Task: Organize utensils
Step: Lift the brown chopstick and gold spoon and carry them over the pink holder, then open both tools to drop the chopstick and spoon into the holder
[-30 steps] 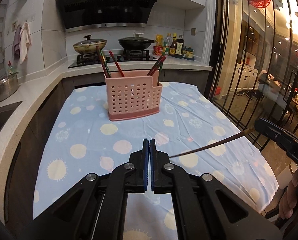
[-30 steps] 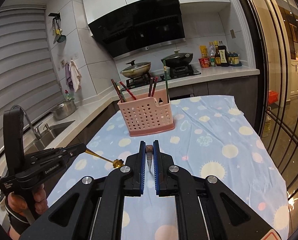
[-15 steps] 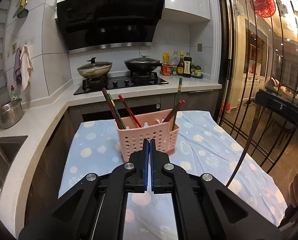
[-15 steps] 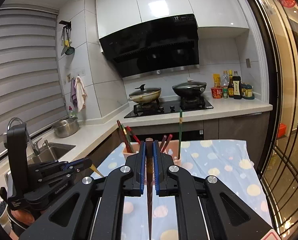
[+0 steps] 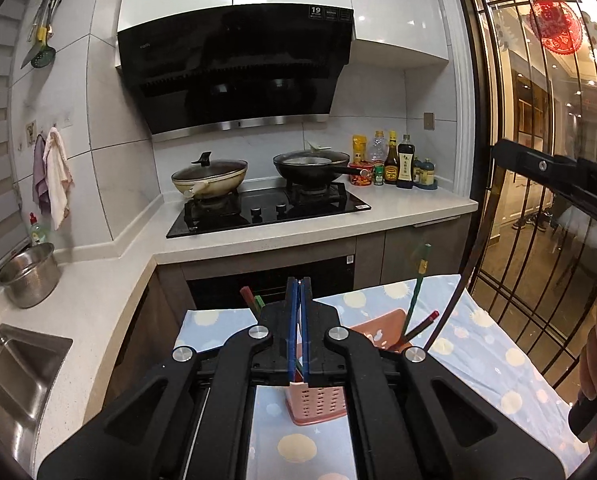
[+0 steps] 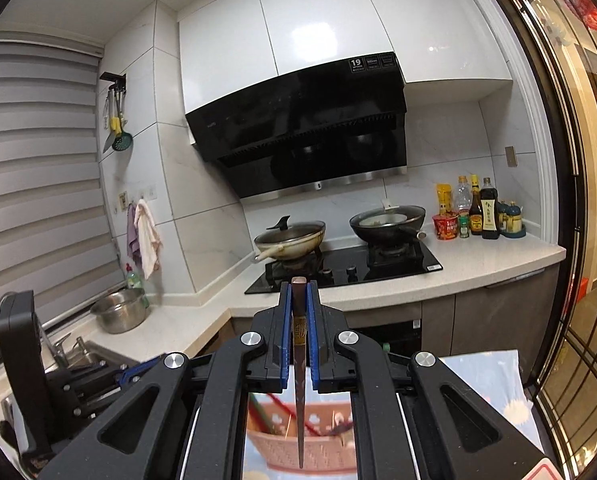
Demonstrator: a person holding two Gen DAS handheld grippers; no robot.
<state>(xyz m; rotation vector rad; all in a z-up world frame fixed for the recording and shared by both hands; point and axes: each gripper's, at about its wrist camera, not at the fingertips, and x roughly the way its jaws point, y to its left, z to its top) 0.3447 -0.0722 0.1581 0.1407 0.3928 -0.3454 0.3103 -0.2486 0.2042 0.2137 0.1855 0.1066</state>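
Note:
My right gripper (image 6: 299, 284) is shut on a dark brown chopstick (image 6: 299, 380) that hangs tip-down over the pink perforated utensil holder (image 6: 310, 452). From the left wrist view the same chopstick (image 5: 454, 300) slants down toward the holder's (image 5: 318, 404) right side. The holder holds red and green chopsticks (image 5: 416, 292). My left gripper (image 5: 298, 284) is shut just above the holder; a thin green-and-red stick shows low between its pads, and I cannot tell if they pinch it.
The holder stands on a table with a blue spotted cloth (image 5: 498, 360). Behind are a worktop with a hob (image 5: 266, 212), two pans, sauce bottles (image 5: 394, 160), a steel pot (image 5: 28, 274) and a sink (image 5: 14, 368). A barred glass door (image 5: 538, 200) is right.
Both grippers have risen and tilted up, so the holder dropped low in both views. The right gripper's chopstick has swung from near level to hanging tip-down over the holder.

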